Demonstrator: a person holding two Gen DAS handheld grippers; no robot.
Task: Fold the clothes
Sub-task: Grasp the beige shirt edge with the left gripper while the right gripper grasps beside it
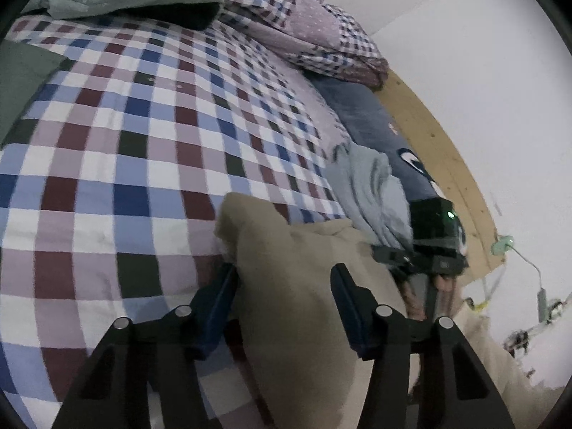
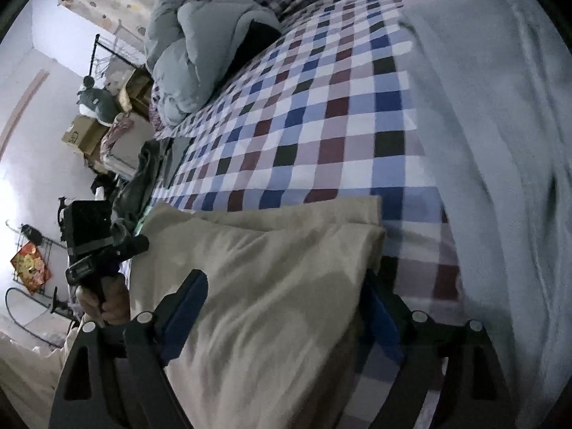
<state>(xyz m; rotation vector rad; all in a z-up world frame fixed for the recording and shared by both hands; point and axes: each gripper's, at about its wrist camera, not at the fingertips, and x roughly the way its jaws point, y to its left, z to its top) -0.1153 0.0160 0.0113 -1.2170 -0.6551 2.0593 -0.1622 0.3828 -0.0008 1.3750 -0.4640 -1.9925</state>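
Fingers first: on my left gripper point(image 1: 284, 286) they stand apart with the beige garment point(image 1: 286, 286) running up between them. The left pad lies against the cloth's edge and the right one shows a gap, so I judge this a straddle and not yet a pinch. On my right gripper point(image 2: 286, 304) the fingers are spread wide over the same beige garment point(image 2: 264, 279). Its right-hand edge sits just beside the right finger, and I see nothing pressed.

That garment lies in the lower middle of both views, on the checked bedsheet point(image 1: 143, 143). It already looks doubled, with a layered edge showing at its far end in the right wrist view. So I take the step in hand to be another fold of a piece that is partly folded, with both grippers set at its near end.

The next move, as I judge it, calls for both pairs of fingers to close on the near edge, through all the layers. Then they would carry it evenly toward the far edge so the corners meet.

Further out, a pale blue garment point(image 1: 375, 193) waits just beyond the beige one at the right of the left wrist view. The same cloth fills the right side of the right wrist view. A grey-green quilt point(image 2: 200, 46) is bunched at the upper left of that view. My other hand point(image 2: 107, 304) grips its handle at the lower left there.
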